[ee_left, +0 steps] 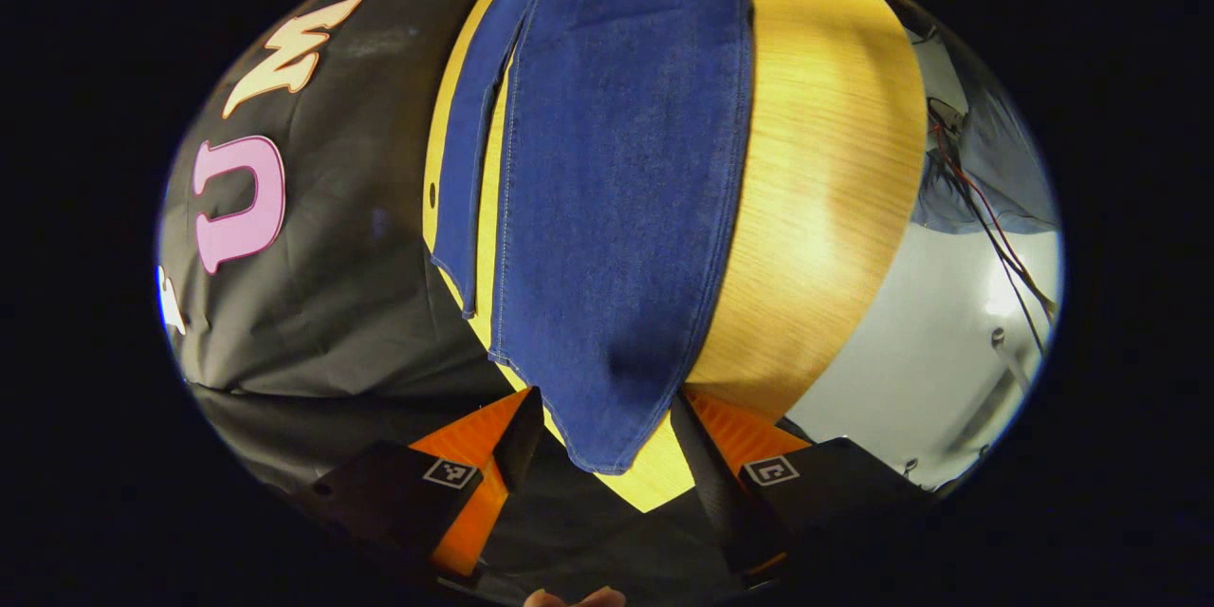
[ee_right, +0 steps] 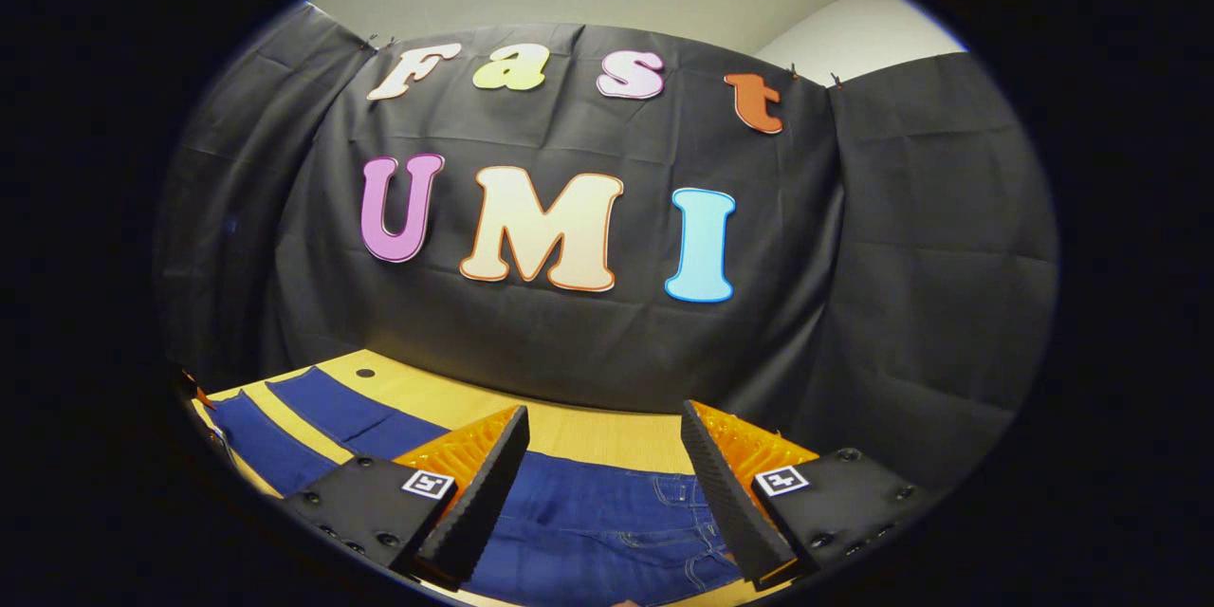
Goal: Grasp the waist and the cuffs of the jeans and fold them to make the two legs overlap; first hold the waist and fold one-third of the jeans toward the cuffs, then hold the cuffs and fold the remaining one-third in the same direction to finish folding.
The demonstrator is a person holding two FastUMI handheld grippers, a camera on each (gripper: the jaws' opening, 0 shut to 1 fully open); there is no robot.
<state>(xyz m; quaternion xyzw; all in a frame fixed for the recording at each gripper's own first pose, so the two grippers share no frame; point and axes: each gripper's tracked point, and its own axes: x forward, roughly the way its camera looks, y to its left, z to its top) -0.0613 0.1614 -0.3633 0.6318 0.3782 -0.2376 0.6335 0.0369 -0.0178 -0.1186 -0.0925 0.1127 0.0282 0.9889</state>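
Blue jeans (ee_left: 616,209) lie flat on a wooden table (ee_left: 825,209). In the left gripper view both legs run away from me, the nearer cuff (ee_left: 597,441) at the table's corner. My left gripper (ee_left: 607,455) is open, its fingers on either side of that cuff and apart from it. In the right gripper view the waist of the jeans (ee_right: 607,522), with pockets and belt loops, lies below and between the fingers. My right gripper (ee_right: 597,493) is open above it. The two legs (ee_right: 313,422) stretch off to the left.
The black cloth wall (ee_right: 588,341) hangs right behind the table's far edge (ee_right: 607,432). In the left gripper view a grey floor (ee_left: 929,360) with loose cables (ee_left: 986,218) lies past the table's right side. The cloth drapes along the table's left side (ee_left: 351,303).
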